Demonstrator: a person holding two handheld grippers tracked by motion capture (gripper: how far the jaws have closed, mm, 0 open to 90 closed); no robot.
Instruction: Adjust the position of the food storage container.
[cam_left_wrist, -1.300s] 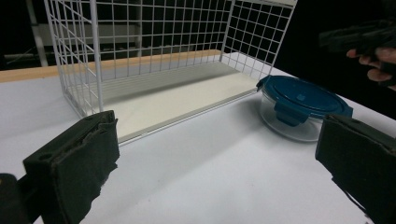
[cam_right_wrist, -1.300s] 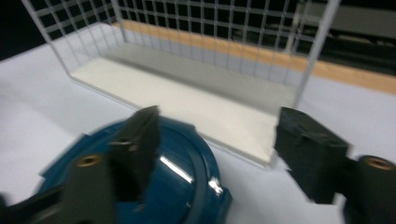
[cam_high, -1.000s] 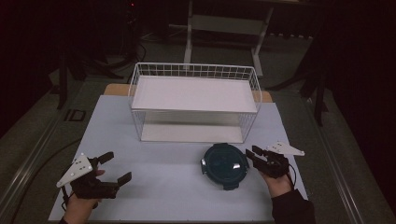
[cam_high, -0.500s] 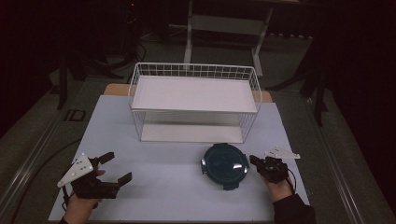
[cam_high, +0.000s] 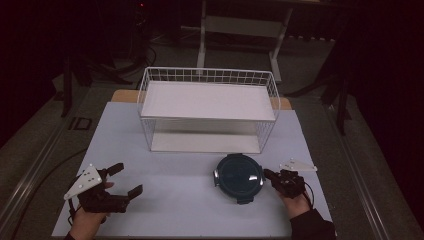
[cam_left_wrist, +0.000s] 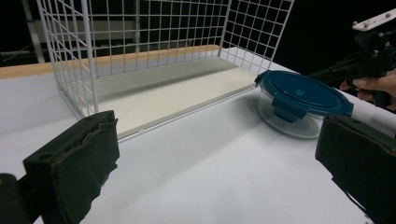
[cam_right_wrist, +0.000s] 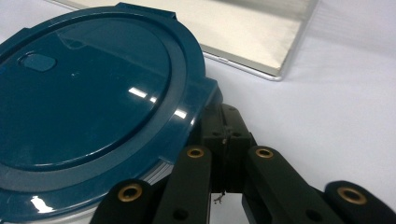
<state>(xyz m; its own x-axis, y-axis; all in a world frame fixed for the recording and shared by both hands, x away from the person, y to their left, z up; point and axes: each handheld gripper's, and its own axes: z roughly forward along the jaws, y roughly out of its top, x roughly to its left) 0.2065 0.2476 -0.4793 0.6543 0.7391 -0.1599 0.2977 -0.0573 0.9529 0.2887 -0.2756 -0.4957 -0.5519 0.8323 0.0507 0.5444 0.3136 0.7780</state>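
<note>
From above, my left gripper (cam_high: 119, 181) sits at about eight o'clock on the pale blue-white table top (cam_high: 180, 210), its jaws spread wide with nothing between them and bare table all round. My right gripper (cam_high: 270, 176) lies at about four o'clock, jaws drawn together, their tip right at the three o'clock edge of the round clear container with the dark blue clip-on lid (cam_high: 239, 176). That container stands near the front of the table, just in front of the white wire basket with a flat white shelf (cam_high: 208, 100), apart from it. There is open table between my two grippers and a narrower strip to the right of my right hand (cam_high: 296, 204).

Along my left gripper's own view, the two black padded jaws stand far apart at seven and four o'clock, empty. The wire basket (cam_left_wrist: 140, 56) fills eleven to one o'clock; the blue-lidded container (cam_left_wrist: 301, 95) rests at two o'clock on white table, with my right gripper (cam_left_wrist: 327, 72) just behind it at its far rim.

Along my right gripper's own view, the jaws are pinched shut, meeting at six o'clock, their tip tight against the side tab of the blue lid (cam_right_wrist: 93, 98). Whether they pinch the tab or merely touch it, I cannot tell. The basket's base plate (cam_right_wrist: 261, 32) lies at one o'clock, clear table at three.
</note>
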